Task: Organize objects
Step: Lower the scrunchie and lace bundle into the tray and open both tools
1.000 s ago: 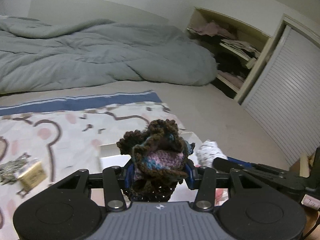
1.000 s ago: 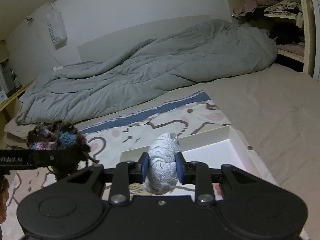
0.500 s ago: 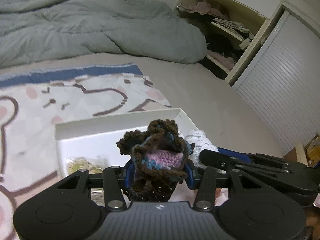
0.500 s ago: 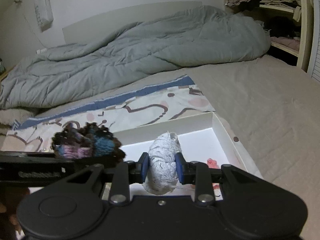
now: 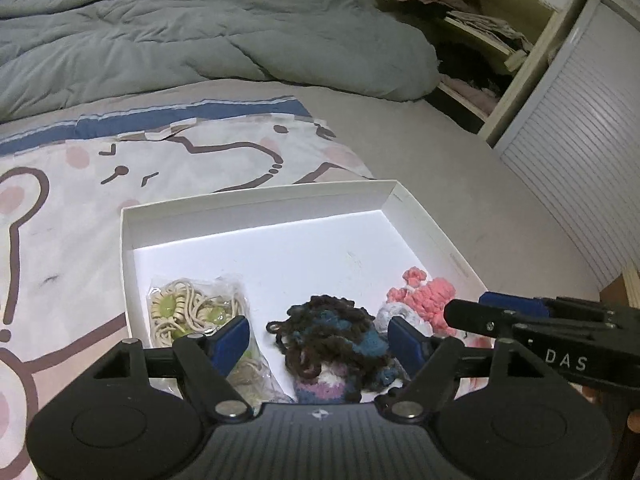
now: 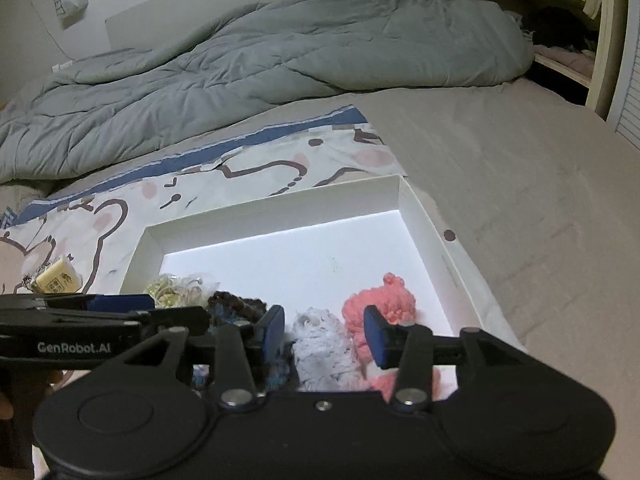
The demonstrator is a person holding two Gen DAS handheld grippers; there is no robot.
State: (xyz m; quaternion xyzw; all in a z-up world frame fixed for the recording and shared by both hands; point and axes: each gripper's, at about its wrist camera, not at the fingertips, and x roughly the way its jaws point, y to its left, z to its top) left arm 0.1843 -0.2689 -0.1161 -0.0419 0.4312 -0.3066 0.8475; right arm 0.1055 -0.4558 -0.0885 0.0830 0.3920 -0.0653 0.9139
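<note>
1. On the bed, a white shallow box [image 5: 424,220] lies partly on a cartoon-print cloth [image 5: 80,200]; grey duvet [image 5: 180,32] bunched behind it
2. Left gripper [image 5: 318,338] over the box's near edge; jaws have just been opening, blue pads stand clear on both sides of the brown-and-blue crochet piece [image 5: 336,352], which lies on the box floor between them, released
3. Right gripper [image 6: 324,330] just beside it; jaws have just been opening too, pads apart from the white-grey crochet piece [image 6: 320,344], which rests in the box between them, not gripped
4. Pink crochet piece [image 6: 380,306] touches the white-grey one, toward the box's right wall
5. Bagged bead necklace [image 5: 188,312] in the box's near-left corner
6. Small tan box [image 6: 56,282] on the cloth, outside the white box, left
7. Open shelves with folded clothes [image 5: 472,28] beyond the bed, slatted door [image 5: 580,140] beside them
</note>
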